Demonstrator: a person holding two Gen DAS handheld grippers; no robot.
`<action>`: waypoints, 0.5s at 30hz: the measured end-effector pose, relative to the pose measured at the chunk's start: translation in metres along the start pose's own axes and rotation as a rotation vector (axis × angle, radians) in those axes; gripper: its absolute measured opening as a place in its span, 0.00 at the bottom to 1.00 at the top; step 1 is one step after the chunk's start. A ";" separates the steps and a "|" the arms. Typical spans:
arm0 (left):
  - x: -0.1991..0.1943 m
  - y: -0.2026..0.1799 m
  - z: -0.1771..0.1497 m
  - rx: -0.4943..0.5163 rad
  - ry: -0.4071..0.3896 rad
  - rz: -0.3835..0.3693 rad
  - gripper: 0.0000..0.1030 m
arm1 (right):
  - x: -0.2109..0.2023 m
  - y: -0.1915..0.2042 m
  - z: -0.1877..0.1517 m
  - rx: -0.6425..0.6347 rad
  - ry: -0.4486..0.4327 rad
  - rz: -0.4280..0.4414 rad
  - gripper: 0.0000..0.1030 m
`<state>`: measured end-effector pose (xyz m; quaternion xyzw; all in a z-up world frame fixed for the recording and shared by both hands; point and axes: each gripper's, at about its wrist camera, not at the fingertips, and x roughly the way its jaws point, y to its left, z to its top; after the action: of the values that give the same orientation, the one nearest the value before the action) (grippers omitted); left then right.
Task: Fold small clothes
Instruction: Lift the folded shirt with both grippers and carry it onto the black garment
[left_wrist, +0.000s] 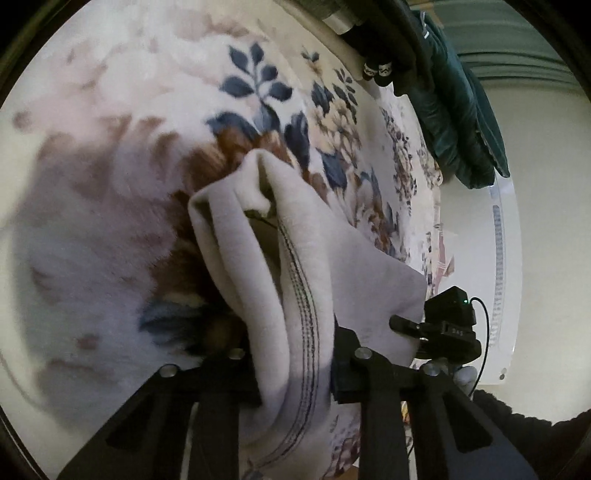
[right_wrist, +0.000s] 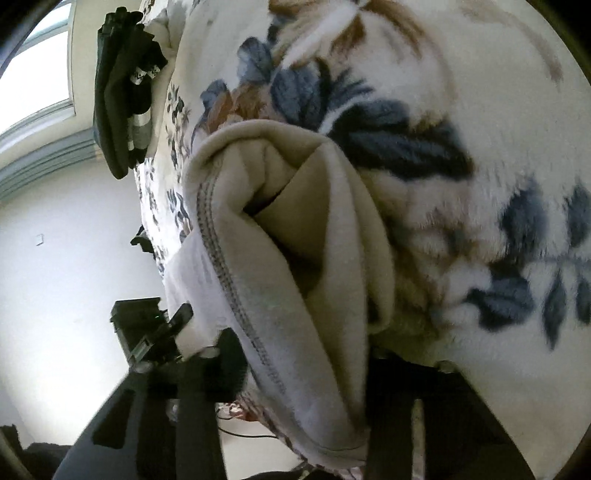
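Garment: a small cream fleece garment (left_wrist: 295, 258) with dark stitched seams is hanging bunched between both grippers, lifted just above the floral plush blanket (left_wrist: 122, 184).
Left gripper: the left gripper (left_wrist: 295, 373) is clamping the garment's edge between its fingers.
Right gripper: the right gripper (right_wrist: 306, 373) is pinching the same cloth, folds spilling over its fingers.
Place: the garment is hovering near the blanket's edge, where dark clothes (left_wrist: 461, 122) are lying farther along that edge.
Step, as judged: both grippers are carrying the cloth to lay it flat.
Doing it well: keeping both grips level, pulling apart gently so the bunched folds are opening, and lowering the free end first, well inside the blanket's edge.
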<state>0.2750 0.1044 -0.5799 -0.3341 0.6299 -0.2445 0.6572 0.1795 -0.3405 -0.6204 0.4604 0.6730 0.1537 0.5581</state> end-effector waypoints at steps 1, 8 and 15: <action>-0.002 0.003 -0.002 0.004 0.000 0.001 0.17 | 0.001 0.003 0.001 -0.004 -0.003 -0.005 0.31; 0.012 0.045 -0.004 -0.108 0.075 -0.071 0.31 | 0.013 0.000 0.015 0.047 0.044 0.023 0.55; 0.005 0.024 -0.002 -0.030 0.033 -0.021 0.17 | 0.019 0.011 0.017 0.002 0.017 0.007 0.42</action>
<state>0.2709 0.1163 -0.6005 -0.3463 0.6407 -0.2475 0.6390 0.1999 -0.3247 -0.6300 0.4618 0.6764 0.1589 0.5514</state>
